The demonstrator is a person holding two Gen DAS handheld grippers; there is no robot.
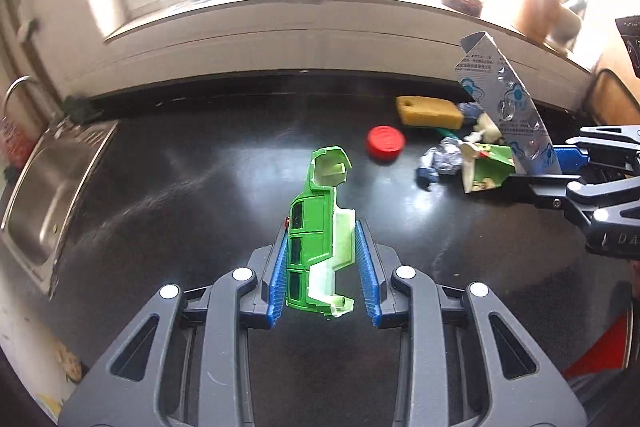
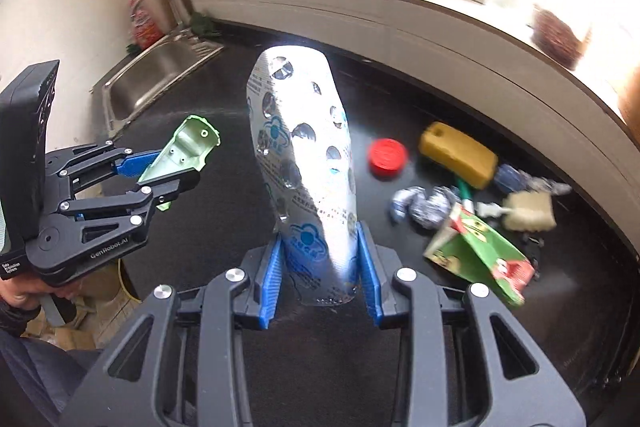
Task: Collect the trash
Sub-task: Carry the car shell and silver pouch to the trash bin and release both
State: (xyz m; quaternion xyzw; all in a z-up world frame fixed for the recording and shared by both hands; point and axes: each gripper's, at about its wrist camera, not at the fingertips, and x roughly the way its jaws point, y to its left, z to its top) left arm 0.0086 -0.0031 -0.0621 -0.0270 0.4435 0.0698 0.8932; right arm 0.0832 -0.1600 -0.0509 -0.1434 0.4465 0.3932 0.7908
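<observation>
Left gripper (image 1: 322, 269) clamps green toy car shell (image 1: 320, 227) between blue pads, held above black countertop (image 1: 180, 187). Shell's long axis runs along fingers, far end pointing out past fingertips toward windowsill; pale hollow underside faces right.

Right gripper (image 2: 320, 267) grips silver foil pouch (image 2: 306, 163) at lower end; pouch stands lengthwise out from fingers, free end toward window.

On countertop beyond: red cap (image 1: 385, 143), yellow sponge (image 1: 430, 111), crumpled foil wrappers (image 2: 424, 205), green carton (image 2: 480, 255). Steel sink (image 1: 44, 195) far left.
</observation>
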